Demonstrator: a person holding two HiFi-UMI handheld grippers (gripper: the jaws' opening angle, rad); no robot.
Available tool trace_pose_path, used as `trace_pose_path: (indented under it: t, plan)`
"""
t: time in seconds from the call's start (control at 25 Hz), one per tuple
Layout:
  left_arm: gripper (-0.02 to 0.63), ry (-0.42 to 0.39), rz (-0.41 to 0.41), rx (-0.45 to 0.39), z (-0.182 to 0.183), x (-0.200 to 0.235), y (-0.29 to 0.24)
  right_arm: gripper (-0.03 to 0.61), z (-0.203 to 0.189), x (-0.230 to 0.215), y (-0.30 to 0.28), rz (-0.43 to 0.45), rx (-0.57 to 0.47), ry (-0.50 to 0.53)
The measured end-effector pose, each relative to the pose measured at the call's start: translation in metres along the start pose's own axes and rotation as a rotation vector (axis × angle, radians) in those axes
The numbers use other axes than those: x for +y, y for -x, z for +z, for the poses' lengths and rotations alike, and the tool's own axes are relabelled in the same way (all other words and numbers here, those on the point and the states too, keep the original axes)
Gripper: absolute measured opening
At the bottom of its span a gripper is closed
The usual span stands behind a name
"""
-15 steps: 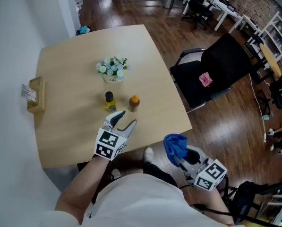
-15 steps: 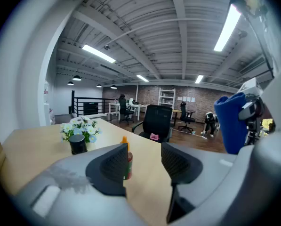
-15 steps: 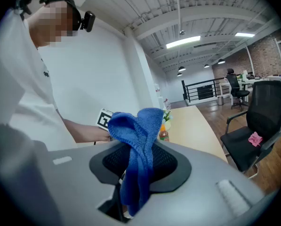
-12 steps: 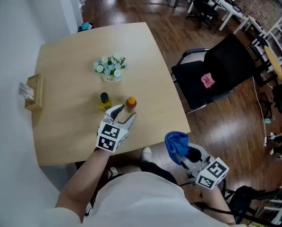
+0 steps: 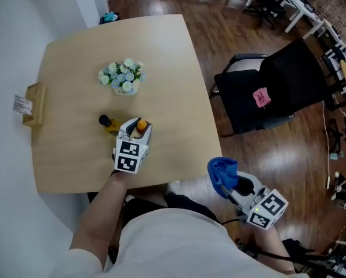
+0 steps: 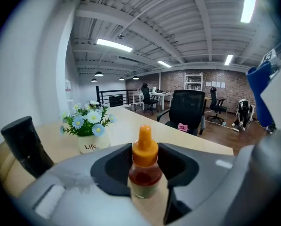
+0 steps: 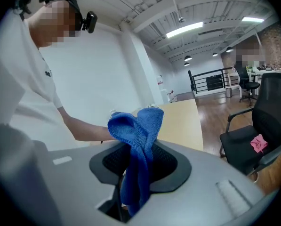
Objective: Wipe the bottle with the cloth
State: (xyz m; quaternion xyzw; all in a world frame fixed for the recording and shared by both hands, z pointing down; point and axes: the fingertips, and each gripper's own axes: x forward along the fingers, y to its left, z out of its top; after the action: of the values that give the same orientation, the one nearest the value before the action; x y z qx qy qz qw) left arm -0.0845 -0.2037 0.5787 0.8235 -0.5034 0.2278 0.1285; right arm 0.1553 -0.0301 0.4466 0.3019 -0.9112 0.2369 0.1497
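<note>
The bottle [image 6: 143, 171], orange-capped, stands upright on the table [image 5: 74, 57] between the jaws of the left gripper [image 5: 133, 133]. The jaws are narrow around it, and the pads seem to press its sides, though contact is hard to confirm. A dark bottle [image 5: 107, 122] stands just beside it. The right gripper [image 7: 135, 173] is clamped on the blue cloth [image 7: 136, 140], off the table's edge and well apart from the bottle. No wiping has begun: the cloth has yet to reach the bottle.

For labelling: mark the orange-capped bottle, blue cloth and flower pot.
orange-capped bottle [image 6: 144, 147], left gripper view, cap.
blue cloth [image 7: 139, 124], right gripper view, upper fold.
flower pot [image 6: 90, 144], left gripper view, white front.
</note>
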Motion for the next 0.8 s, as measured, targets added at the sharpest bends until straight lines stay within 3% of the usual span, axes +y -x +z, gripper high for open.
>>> trace_pose_path:
  t: [0.32, 0.6, 0.8]
  plan:
    - [0.16, 0.009, -0.003, -0.018, 0.015, -0.001, 0.011, 0.118, 0.0, -0.025, -0.009, 0.018, -0.002, -0.026]
    - [0.16, 0.024, -0.227, -0.118, 0.088, -0.029, 0.073, 0.118, 0.045, -0.009, -0.049, 0.069, -0.1, 0.022]
    - [0.16, -0.055, -0.399, -0.158, 0.127, -0.055, 0.118, 0.118, 0.108, 0.025, -0.092, 0.173, -0.193, 0.146]
